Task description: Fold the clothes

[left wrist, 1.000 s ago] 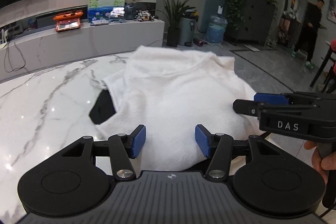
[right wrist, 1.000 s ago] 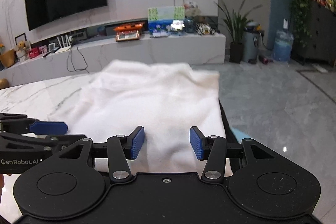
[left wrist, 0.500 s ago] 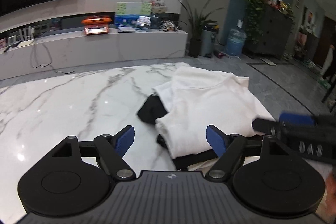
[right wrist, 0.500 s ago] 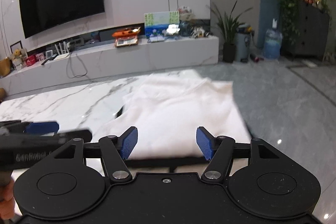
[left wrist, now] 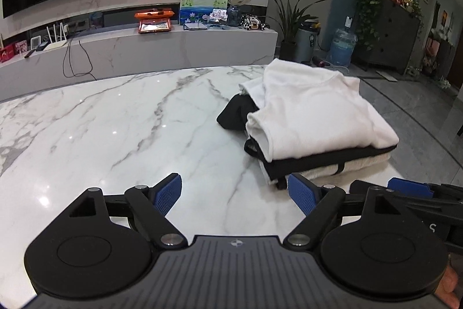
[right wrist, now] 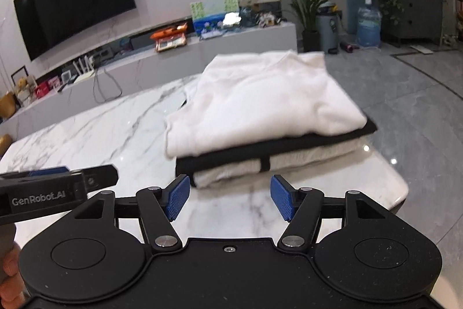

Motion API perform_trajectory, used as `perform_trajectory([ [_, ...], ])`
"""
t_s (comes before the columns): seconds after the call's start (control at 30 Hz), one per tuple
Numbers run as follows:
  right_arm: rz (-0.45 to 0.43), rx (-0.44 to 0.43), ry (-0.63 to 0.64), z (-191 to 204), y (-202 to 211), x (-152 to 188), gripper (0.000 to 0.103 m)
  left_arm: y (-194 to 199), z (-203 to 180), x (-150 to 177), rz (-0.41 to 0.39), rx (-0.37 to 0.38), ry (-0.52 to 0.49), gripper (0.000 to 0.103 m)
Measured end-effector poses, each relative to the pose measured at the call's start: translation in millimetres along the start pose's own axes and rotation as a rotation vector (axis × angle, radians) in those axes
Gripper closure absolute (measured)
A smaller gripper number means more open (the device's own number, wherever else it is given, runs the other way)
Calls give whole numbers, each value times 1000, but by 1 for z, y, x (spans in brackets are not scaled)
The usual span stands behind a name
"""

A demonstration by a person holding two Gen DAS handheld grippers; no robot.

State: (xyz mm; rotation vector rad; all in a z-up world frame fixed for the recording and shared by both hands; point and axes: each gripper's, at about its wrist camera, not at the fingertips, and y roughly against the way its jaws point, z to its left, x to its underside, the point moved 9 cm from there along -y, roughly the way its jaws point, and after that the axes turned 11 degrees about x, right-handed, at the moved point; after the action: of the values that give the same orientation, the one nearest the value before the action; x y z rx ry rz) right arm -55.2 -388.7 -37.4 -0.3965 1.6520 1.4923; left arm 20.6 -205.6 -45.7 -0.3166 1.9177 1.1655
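Observation:
A folded white garment (left wrist: pixel 315 115) (right wrist: pixel 260 103) lies on top of a stack at the right end of the marble table (left wrist: pixel 115 129). Under it lie a folded black garment (left wrist: pixel 315 161) (right wrist: pixel 277 146) and a cream one (right wrist: pixel 312 157). A black cloth (left wrist: pixel 235 115) sticks out at the stack's far left. My left gripper (left wrist: pixel 235 193) is open and empty, above bare table left of the stack. My right gripper (right wrist: pixel 230 200) is open and empty, just short of the stack's near edge.
The table's right edge (right wrist: pixel 399 190) drops to a grey tiled floor. A low marble TV bench (left wrist: pixel 162 48) with an orange box, a picture and small items stands behind. A plant, a bin and a water bottle (left wrist: pixel 343 47) stand at the back right.
Both grippers have drawn back from the white garment and opened wider. The left one has swung left over bare table. The whole stack now shows in front of them.

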Motion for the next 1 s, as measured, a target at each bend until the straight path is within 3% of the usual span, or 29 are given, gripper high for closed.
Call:
perform_trajectory([
  [0.17,60,3,-18,2,-11,15,42,-3,5,9,22,-13,2,23],
  [0.33,49,-43,-60,6,-10,18,42,-5,8,19,47,-31,7,23],
  [1.0,26,-17,-51,9,-10,17,42,-6,13,25,75,-44,25,23],
])
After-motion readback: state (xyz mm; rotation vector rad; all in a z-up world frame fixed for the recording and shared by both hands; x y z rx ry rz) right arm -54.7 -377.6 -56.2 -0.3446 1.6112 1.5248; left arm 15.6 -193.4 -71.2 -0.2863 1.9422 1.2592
